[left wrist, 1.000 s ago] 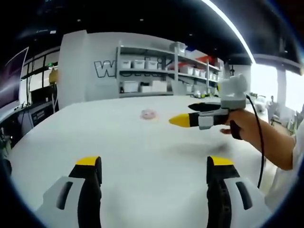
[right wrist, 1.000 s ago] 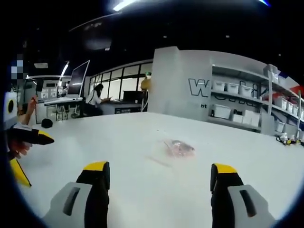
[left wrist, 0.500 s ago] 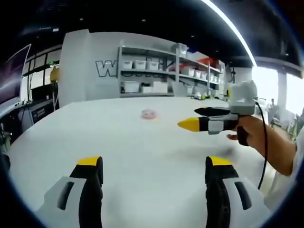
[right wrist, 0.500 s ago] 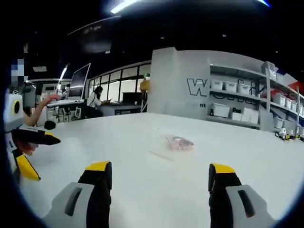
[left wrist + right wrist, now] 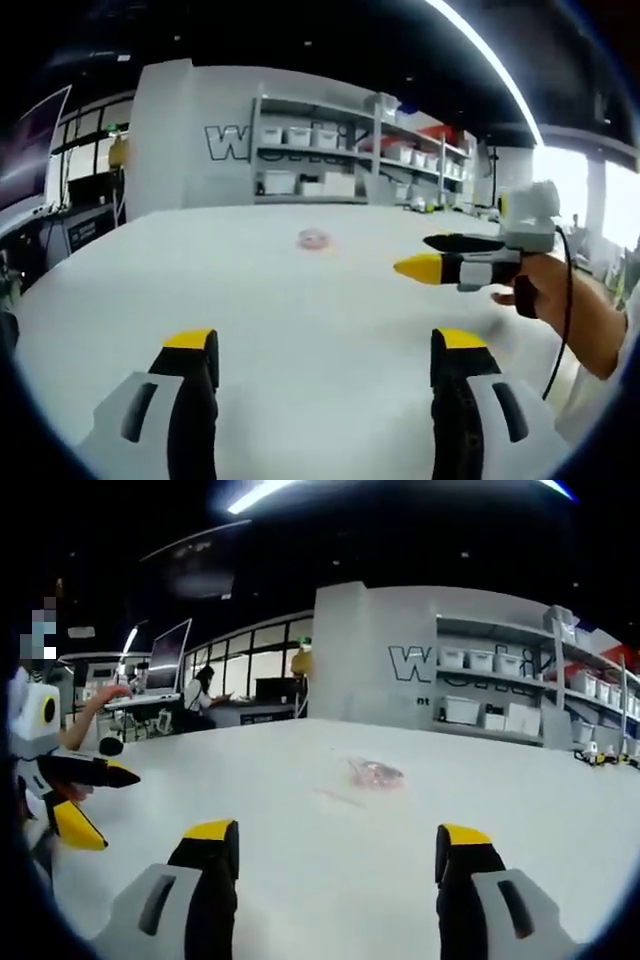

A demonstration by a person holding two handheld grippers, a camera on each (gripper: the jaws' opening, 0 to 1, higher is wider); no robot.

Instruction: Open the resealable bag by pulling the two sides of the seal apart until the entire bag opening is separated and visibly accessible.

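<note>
A small clear resealable bag with pink contents (image 5: pixel 313 239) lies flat far out on the white table (image 5: pixel 300 310); in the right gripper view the bag (image 5: pixel 374 773) sits past the middle of the table. My left gripper (image 5: pixel 320 345) is open with nothing between its yellow-tipped jaws, well short of the bag. Equally wide open and bare is my right gripper (image 5: pixel 336 835). The right gripper (image 5: pixel 432 256) also enters the left gripper view from the right, held in a hand, jaws apart. At the left edge of the right gripper view the left gripper (image 5: pixel 103 802) appears, jaws spread.
Shelves with white bins (image 5: pixel 305 160) stand behind the table. A wall with large lettering (image 5: pixel 410 665) rises beyond the far edge. A person sits at a desk (image 5: pixel 205 692) in the left background, near monitors. A black cable (image 5: pixel 568 300) hangs from the right gripper.
In the left gripper view the right gripper has drifted rightward and slightly down. In the right gripper view the left gripper has come further into view at the left. The bag lies unmoved.
</note>
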